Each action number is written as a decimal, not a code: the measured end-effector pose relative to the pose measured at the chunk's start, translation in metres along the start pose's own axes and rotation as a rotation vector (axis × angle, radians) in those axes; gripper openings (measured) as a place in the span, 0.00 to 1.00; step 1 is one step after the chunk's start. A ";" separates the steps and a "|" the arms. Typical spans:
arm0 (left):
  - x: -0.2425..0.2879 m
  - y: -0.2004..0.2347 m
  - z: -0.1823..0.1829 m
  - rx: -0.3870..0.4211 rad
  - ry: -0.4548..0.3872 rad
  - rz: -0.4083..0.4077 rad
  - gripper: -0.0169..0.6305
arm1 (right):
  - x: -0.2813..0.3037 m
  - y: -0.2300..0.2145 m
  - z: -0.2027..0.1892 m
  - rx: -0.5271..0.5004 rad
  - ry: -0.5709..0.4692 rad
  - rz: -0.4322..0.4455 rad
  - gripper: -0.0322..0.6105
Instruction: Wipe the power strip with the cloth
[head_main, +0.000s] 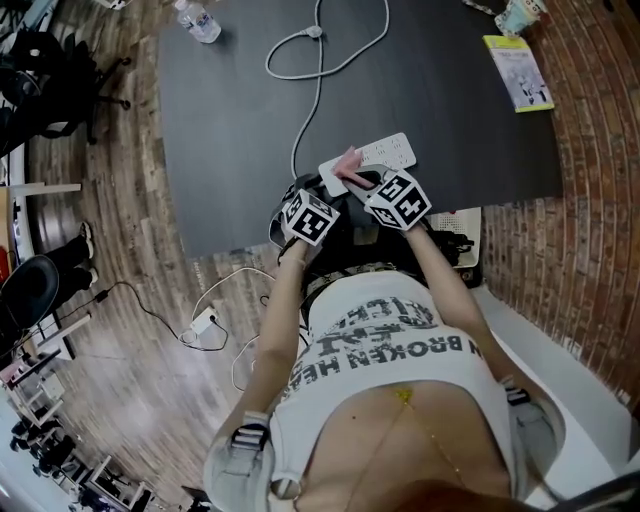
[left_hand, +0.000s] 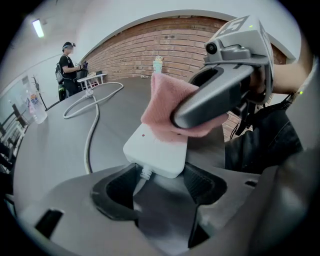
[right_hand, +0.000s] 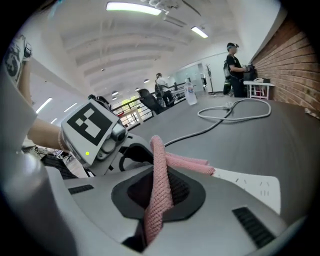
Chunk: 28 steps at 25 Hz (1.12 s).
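A white power strip (head_main: 386, 151) lies near the front edge of the dark table (head_main: 230, 130). Its cord end (left_hand: 155, 150) sits between the jaws of my left gripper (left_hand: 160, 182), which is shut on it. My right gripper (right_hand: 160, 195) is shut on a pink cloth (right_hand: 159, 185), and the cloth (left_hand: 160, 107) is pressed down on top of the strip. In the head view the cloth (head_main: 348, 160) shows at the strip's left end, with both grippers side by side just in front of it: the left gripper (head_main: 335, 187) and the right gripper (head_main: 362, 182).
The strip's white cord (head_main: 320, 80) loops across the middle of the table. A water bottle (head_main: 198, 20) stands at the far left corner; a booklet (head_main: 518, 72) and a cup (head_main: 520, 14) are at the far right. A person (left_hand: 67, 70) stands far off.
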<state>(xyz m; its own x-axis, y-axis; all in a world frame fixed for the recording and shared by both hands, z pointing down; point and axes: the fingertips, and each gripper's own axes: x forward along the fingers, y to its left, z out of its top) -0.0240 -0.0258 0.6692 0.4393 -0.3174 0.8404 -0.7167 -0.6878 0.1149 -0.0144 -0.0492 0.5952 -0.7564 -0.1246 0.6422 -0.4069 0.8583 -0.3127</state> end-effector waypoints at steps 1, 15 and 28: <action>0.000 0.000 0.000 0.000 -0.001 0.002 0.46 | 0.006 0.007 -0.002 -0.012 0.017 0.018 0.08; -0.001 0.001 0.000 -0.001 -0.012 0.003 0.46 | 0.036 0.025 -0.020 -0.062 0.127 0.032 0.07; -0.001 0.000 0.000 0.000 -0.009 0.003 0.46 | 0.033 0.023 -0.022 -0.161 0.148 -0.041 0.07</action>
<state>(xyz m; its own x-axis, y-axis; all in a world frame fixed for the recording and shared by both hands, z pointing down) -0.0247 -0.0253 0.6680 0.4419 -0.3259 0.8358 -0.7184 -0.6865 0.1122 -0.0377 -0.0224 0.6242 -0.6524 -0.0969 0.7516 -0.3396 0.9240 -0.1757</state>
